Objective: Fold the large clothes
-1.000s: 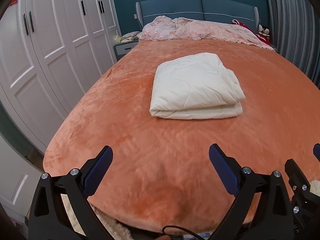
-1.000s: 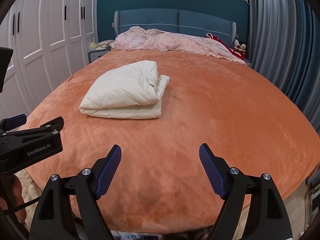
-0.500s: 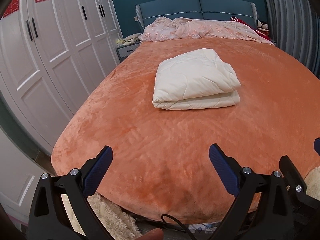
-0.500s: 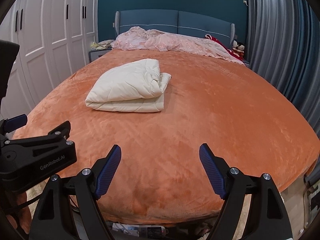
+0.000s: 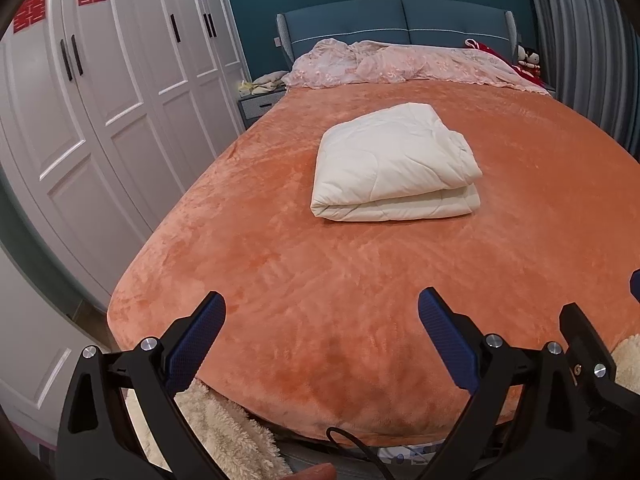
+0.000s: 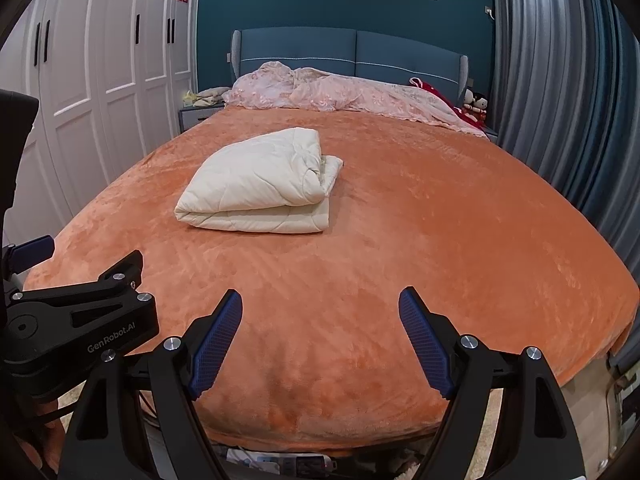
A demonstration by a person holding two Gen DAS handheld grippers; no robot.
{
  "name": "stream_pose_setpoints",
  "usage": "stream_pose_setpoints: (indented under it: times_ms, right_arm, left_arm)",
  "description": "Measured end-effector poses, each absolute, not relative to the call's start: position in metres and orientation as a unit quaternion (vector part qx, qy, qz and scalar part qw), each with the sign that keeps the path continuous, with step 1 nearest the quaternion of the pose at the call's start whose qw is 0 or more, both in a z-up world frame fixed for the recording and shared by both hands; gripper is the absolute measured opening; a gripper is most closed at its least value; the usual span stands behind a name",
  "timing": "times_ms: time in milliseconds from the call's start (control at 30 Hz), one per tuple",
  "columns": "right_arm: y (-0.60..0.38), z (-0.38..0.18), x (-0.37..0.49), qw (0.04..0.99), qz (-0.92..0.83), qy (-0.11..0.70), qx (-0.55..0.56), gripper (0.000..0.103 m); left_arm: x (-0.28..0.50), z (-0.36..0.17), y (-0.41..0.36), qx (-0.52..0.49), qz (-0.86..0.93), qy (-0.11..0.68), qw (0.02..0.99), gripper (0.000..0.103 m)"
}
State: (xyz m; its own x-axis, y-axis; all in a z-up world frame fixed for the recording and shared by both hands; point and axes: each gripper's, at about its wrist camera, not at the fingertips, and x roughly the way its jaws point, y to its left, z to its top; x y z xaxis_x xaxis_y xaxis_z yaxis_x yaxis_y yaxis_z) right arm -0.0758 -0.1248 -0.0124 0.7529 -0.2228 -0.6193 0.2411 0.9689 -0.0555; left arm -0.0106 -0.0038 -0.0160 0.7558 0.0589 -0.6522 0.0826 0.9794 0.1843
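Note:
A cream quilted garment [image 5: 394, 164] lies folded into a thick rectangle on the orange bed cover [image 5: 320, 280]. It also shows in the right wrist view [image 6: 260, 192], left of centre. My left gripper [image 5: 322, 320] is open and empty, held back over the foot of the bed, well short of the bundle. My right gripper [image 6: 320, 316] is open and empty too, also near the foot edge. The left gripper's body [image 6: 76, 320] shows at the left of the right wrist view.
White wardrobes [image 5: 100, 120] line the left side. A pink blanket [image 5: 400, 62] lies crumpled by the blue headboard [image 6: 348, 50]. Grey curtains [image 6: 560, 100] hang on the right. A fluffy cream rug [image 5: 216, 432] lies on the floor at the bed's foot.
Both grippers have drawn back from the bed and a little upward, so the folded bundle looks farther away and the bed's foot edge and the floor have come into view. Both stay open.

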Motion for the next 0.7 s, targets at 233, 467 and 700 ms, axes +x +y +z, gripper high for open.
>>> stream_pose_setpoints:
  times_ms: [233, 467, 700]
  right_arm:
    - [-0.1238, -0.0094, -0.0773, 0.937, -0.125, 0.325, 0.014, 0.078]
    - [-0.1227, -0.0069, -0.0786, 0.938, -0.125, 0.323, 0.013, 0.078]
    - [-0.1226, -0.0057, -0.0775, 0.939, -0.125, 0.321, 0.012, 0.078]
  left_arm:
    - [-0.0133, -0.013, -0.0013, 0.094, -0.005, 0.346, 0.933, 0.095]
    - [-0.0159, -0.0115, 0.0021, 0.089, -0.004, 0.344, 0.935, 0.095]
    - [-0.018, -0.0094, 0.0042, 0.084, -0.001, 0.342, 0.936, 0.095]
